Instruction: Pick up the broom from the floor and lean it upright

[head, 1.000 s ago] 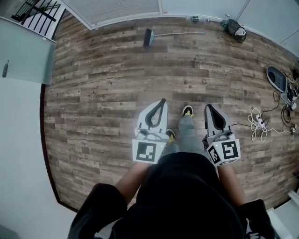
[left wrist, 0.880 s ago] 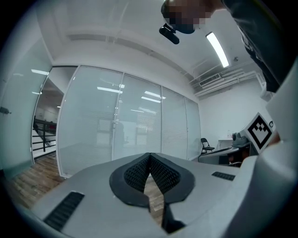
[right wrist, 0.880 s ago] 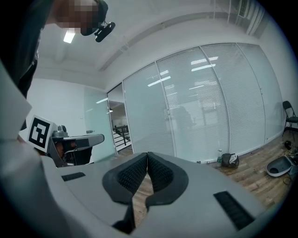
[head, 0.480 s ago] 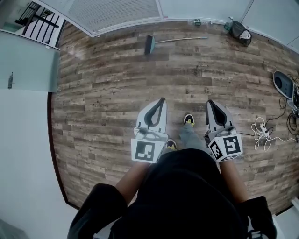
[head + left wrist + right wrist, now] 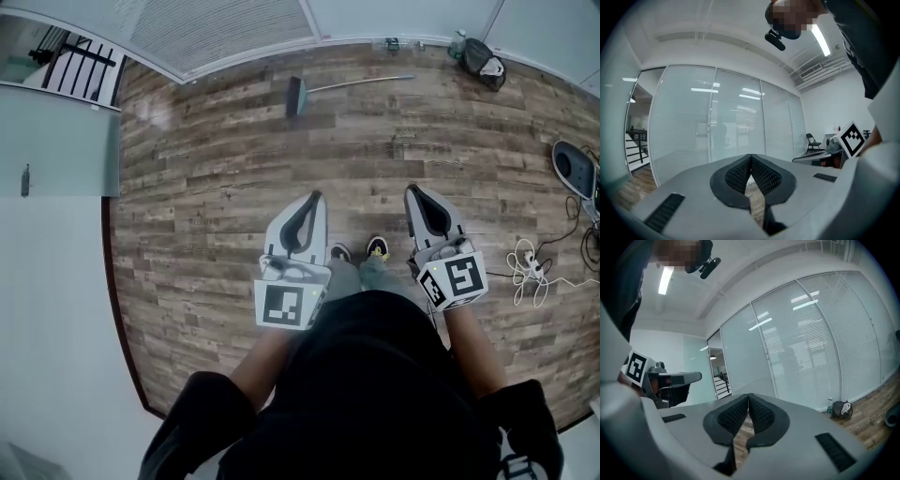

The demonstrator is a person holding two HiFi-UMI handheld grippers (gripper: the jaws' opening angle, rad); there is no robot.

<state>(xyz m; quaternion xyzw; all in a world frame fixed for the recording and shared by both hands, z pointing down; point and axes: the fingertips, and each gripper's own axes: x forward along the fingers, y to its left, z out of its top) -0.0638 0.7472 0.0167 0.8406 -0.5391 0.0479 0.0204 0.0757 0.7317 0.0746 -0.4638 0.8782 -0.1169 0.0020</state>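
The broom (image 5: 298, 95) lies flat on the wood floor (image 5: 216, 178) near the far glass wall, its dark head to the left and its thin grey handle (image 5: 361, 82) running right. My left gripper (image 5: 317, 195) and my right gripper (image 5: 409, 191) are held side by side at waist height, well short of the broom, pointing towards it. Both are shut with nothing between the jaws. In the left gripper view the closed tips (image 5: 751, 156) point at the glass wall; the right gripper view shows its closed tips (image 5: 748, 395) the same way. The broom is hidden in both gripper views.
A dark bag (image 5: 483, 60) and a bottle (image 5: 457, 40) sit by the glass wall at the far right; the bag (image 5: 842, 409) also shows in the right gripper view. Cables and a power strip (image 5: 527, 269) lie on the floor to the right. A white partition (image 5: 56, 244) stands left.
I have walked forward across the floor with both grippers held out, still shut. The broom now sits slightly nearer, and the person's feet have come level.
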